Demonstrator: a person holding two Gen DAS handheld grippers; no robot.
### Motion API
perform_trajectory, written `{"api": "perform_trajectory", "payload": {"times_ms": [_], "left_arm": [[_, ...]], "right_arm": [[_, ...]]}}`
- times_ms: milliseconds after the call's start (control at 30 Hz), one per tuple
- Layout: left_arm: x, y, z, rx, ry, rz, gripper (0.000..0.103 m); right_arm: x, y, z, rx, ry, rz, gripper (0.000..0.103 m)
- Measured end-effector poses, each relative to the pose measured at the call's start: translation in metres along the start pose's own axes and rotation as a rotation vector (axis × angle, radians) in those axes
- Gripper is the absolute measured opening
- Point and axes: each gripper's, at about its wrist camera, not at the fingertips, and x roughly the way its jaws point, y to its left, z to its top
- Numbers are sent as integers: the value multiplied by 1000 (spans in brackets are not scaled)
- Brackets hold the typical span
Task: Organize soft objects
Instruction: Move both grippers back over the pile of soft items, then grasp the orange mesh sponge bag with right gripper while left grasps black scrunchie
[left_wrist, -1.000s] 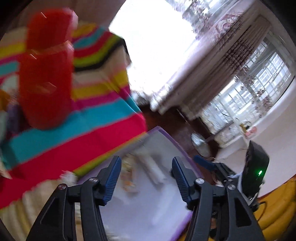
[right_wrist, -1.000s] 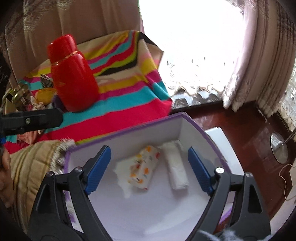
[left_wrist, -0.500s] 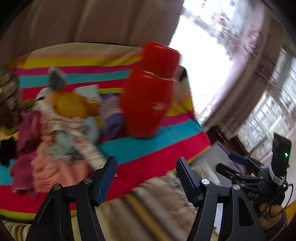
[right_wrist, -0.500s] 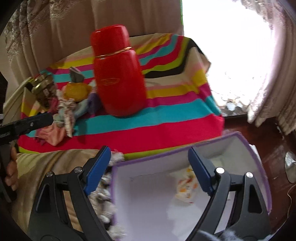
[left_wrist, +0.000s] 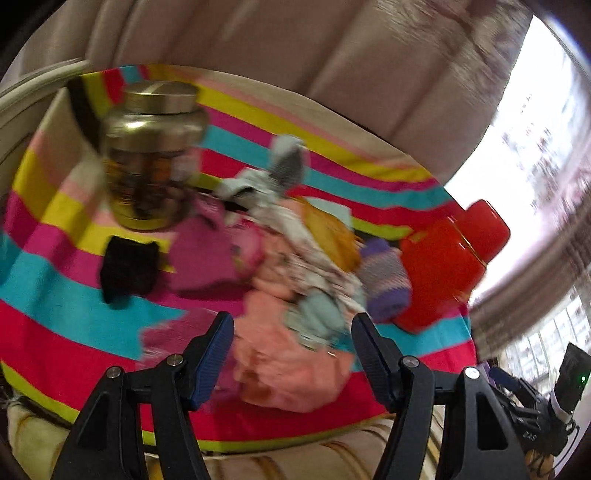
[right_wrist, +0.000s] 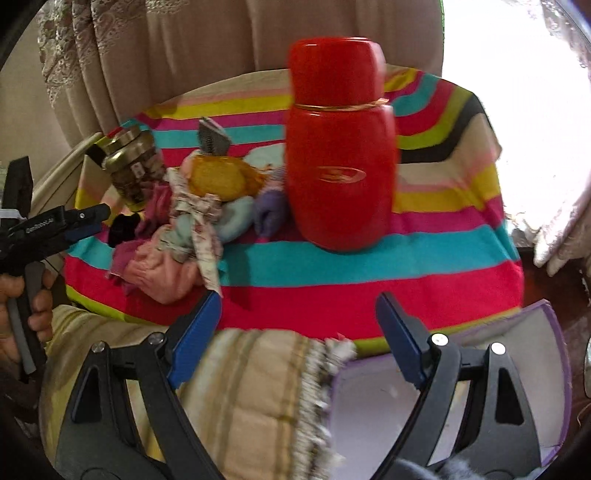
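A pile of soft socks and cloths (left_wrist: 291, 266) lies on a striped cloth (left_wrist: 74, 306): pink, floral, pale blue, yellow, purple (left_wrist: 386, 280) and black (left_wrist: 127, 267) pieces. My left gripper (left_wrist: 291, 350) is open and empty, just in front of the pink cloth. In the right wrist view the pile (right_wrist: 192, 229) sits at the left. My right gripper (right_wrist: 295, 332) is open and empty above the cloth's near edge. A purple-rimmed white box (right_wrist: 554, 332) is at the lower right; its inside is mostly hidden.
A red flask (right_wrist: 340, 173) stands upright right of the pile, also in the left wrist view (left_wrist: 447, 258). A gold-lidded glass jar (left_wrist: 153, 155) stands at the left. A beige fringed cushion (right_wrist: 258, 387) lies below. Curtains hang behind.
Both grippers have swung left, from the white box to the striped cloth. The left one now faces the sock pile. Both stayed open and empty.
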Motion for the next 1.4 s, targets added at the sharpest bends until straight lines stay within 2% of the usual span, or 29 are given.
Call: {"api": "perform_trajectory", "payload": {"times_ms": [367,567,900,1400], "left_arm": [[-3,80,21,-130,-62,138,67],[8,104,21,-150,-58,197,67],[40,124,24,-188,-11,210,67],[77,133,28,-173,51,212,66]], "right_arm": [[44,48,48,32,-1,113,87],[72,67,75,60,7,142,87],[128,78,114,166,46,164,94],[208,83,133,218,150,152,95]]}}
